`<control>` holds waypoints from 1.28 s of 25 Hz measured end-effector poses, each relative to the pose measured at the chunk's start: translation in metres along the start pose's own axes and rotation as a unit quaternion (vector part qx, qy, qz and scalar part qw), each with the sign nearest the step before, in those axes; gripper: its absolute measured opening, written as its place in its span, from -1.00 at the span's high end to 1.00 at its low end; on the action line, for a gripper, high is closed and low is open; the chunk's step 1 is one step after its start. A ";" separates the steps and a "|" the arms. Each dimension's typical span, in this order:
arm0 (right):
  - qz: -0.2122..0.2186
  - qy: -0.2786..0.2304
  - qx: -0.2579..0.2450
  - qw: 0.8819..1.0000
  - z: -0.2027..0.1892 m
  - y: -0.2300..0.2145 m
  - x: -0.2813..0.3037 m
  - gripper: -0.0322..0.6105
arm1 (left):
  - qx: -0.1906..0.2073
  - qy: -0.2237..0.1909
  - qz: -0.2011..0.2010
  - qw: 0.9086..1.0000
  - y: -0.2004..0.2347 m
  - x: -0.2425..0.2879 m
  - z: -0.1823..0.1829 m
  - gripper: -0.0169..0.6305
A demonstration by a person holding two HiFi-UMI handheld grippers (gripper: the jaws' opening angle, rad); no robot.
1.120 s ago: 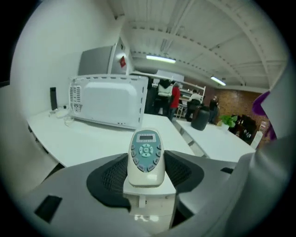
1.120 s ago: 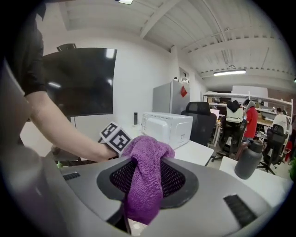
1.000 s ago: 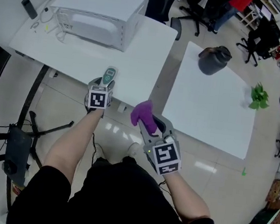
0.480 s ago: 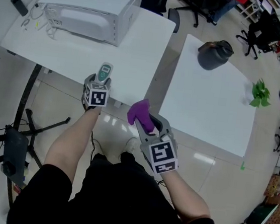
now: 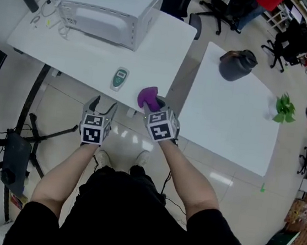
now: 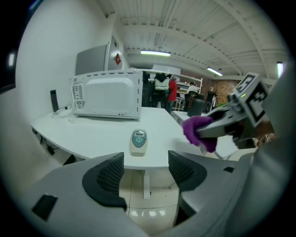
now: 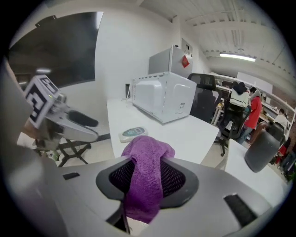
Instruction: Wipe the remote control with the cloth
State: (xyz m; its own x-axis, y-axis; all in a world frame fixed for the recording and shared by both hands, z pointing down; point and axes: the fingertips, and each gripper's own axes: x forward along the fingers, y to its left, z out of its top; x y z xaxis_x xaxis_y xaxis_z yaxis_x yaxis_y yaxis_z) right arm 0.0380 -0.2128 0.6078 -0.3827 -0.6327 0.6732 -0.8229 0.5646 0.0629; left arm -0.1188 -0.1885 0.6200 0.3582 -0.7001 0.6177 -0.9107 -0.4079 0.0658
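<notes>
Head view: the remote control (image 5: pixel 120 79), pale with a green face panel, lies flat near the front edge of the surface (image 5: pixel 84 55), just ahead of the left gripper (image 5: pixel 101 107) and left of the right gripper (image 5: pixel 156 104)

Left gripper view: its jaws have just been opening and stand wide apart with nothing between them; the remote lies straight ahead

Right gripper view: jaws clamped on the purple cloth (image 7: pixel 145 178), the remote beyond it, ahead-left

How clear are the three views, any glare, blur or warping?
Head view: sharp, glare on the glossy floor tiles. Left gripper view: fisheye bends edges, small white green-faced remote control crisp. Right gripper view: purple textured cloth sharp, dark vignetted corners.
</notes>
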 end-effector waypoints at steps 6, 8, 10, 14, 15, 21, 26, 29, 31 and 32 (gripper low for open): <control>-0.008 0.043 -0.019 0.999 -0.021 -0.005 0.063 0.35 | 0.001 -0.025 -0.022 0.999 -0.018 -0.040 0.010 0.05; -0.005 0.053 -0.021 0.998 -0.026 -0.003 0.075 0.31 | 0.003 -0.030 -0.020 0.999 -0.016 -0.043 0.015 0.05; -0.002 0.060 -0.022 0.998 -0.029 -0.001 0.080 0.29 | 0.002 -0.034 -0.018 0.999 -0.012 -0.044 0.018 0.05; -0.004 0.041 -0.015 0.999 -0.020 -0.001 0.066 0.23 | 0.001 -0.047 -0.021 0.999 -0.010 -0.051 0.027 0.05; -0.006 0.025 -0.015 1.000 -0.010 0.001 0.054 0.23 | 0.000 -0.053 -0.025 0.998 -0.012 -0.055 0.031 0.05; -0.008 -0.093 -0.033 0.995 0.059 0.038 -0.058 0.24 | 0.022 -0.115 -0.063 0.991 -0.032 -0.106 0.073 0.06; -0.016 -0.158 -0.034 0.987 0.089 0.072 -0.132 0.38 | 0.059 -0.160 -0.090 0.981 -0.054 -0.158 0.093 0.36; -0.015 -0.177 -0.023 0.984 0.095 0.087 -0.160 0.50 | 0.080 -0.183 -0.098 0.975 -0.067 -0.182 0.102 0.53; -0.016 -0.191 -0.018 0.981 0.098 0.095 -0.175 0.57 | 0.088 -0.196 -0.102 0.971 -0.075 -0.195 0.107 0.64; -0.017 -0.197 -0.016 0.980 0.099 0.099 -0.182 0.61 | 0.092 -0.204 -0.102 0.969 -0.077 -0.201 0.109 0.73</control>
State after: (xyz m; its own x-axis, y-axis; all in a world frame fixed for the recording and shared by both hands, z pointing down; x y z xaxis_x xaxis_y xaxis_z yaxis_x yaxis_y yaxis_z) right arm -0.0152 -0.0940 0.4186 -0.4928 -0.8034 0.3341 -0.8268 0.5520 0.1079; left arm -0.0980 -0.0802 0.4057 0.6132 -0.7514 0.2437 -0.7731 -0.6342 -0.0102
